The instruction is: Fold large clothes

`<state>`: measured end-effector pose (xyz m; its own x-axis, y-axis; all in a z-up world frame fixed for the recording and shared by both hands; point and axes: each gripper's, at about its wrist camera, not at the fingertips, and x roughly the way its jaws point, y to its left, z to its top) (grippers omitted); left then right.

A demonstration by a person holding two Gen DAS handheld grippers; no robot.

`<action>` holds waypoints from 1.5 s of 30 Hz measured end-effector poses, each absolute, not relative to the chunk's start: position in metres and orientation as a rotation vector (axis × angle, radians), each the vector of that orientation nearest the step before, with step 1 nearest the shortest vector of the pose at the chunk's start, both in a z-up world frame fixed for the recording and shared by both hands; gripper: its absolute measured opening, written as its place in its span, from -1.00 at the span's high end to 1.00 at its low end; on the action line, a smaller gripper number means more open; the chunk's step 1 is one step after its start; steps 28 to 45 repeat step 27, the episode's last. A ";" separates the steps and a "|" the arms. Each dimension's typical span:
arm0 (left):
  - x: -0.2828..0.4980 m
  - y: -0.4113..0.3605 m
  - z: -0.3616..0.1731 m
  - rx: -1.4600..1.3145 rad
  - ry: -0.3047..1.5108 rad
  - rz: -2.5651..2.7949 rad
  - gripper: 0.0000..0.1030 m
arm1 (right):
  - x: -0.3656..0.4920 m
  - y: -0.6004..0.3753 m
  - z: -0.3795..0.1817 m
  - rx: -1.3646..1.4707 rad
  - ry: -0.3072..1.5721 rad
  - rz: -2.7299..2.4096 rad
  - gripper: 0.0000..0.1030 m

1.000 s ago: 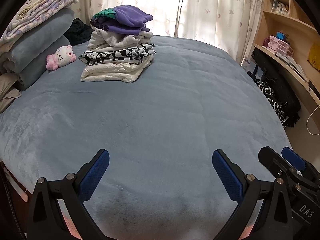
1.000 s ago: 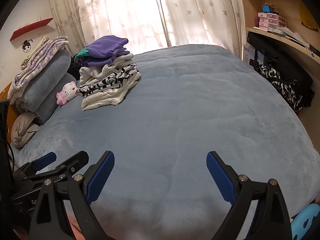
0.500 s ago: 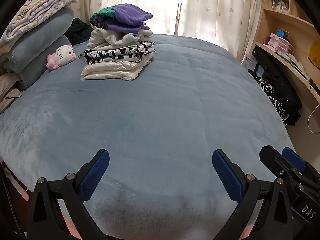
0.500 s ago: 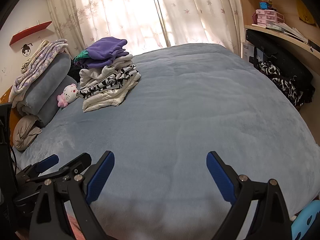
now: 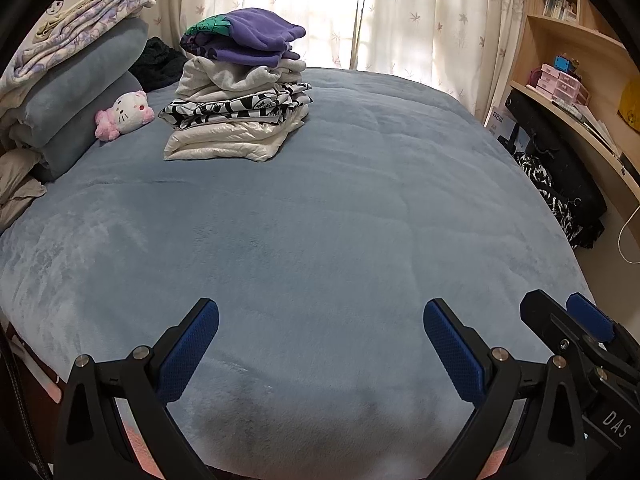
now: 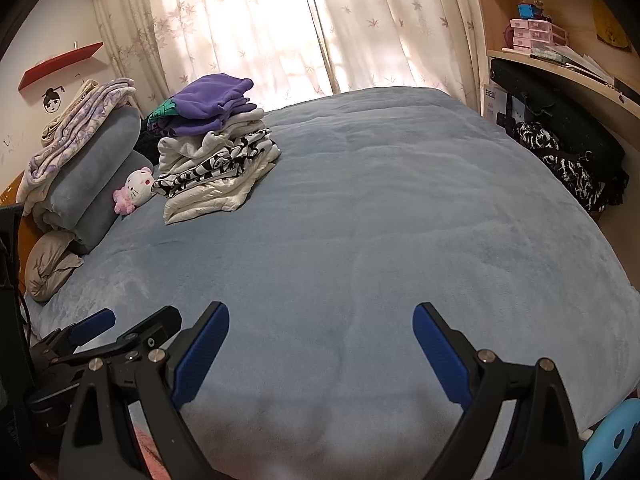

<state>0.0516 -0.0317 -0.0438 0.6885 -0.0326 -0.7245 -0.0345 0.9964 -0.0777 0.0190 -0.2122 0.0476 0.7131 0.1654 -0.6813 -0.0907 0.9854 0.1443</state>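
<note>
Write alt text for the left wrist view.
The left gripper, jaws wide open and empty, hovers over a blue blanket-covered bed. A stack of folded clothes topped by a purple garment sits at the far left beside a white plush cat; the right gripper shows at lower right.

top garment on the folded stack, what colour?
Purple, on the folded clothes stack's top garment, with a green patch at its left edge. Clearest in the left wrist view.

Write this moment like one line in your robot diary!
left gripper: open, empty | right gripper: open, empty | folded clothes stack: far left on bed | nothing spread out to fold
</note>
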 end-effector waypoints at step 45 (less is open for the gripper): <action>0.050 -0.031 -0.042 -0.080 0.816 0.002 -0.93 | 0.020 -0.217 0.046 0.098 0.762 0.132 -0.82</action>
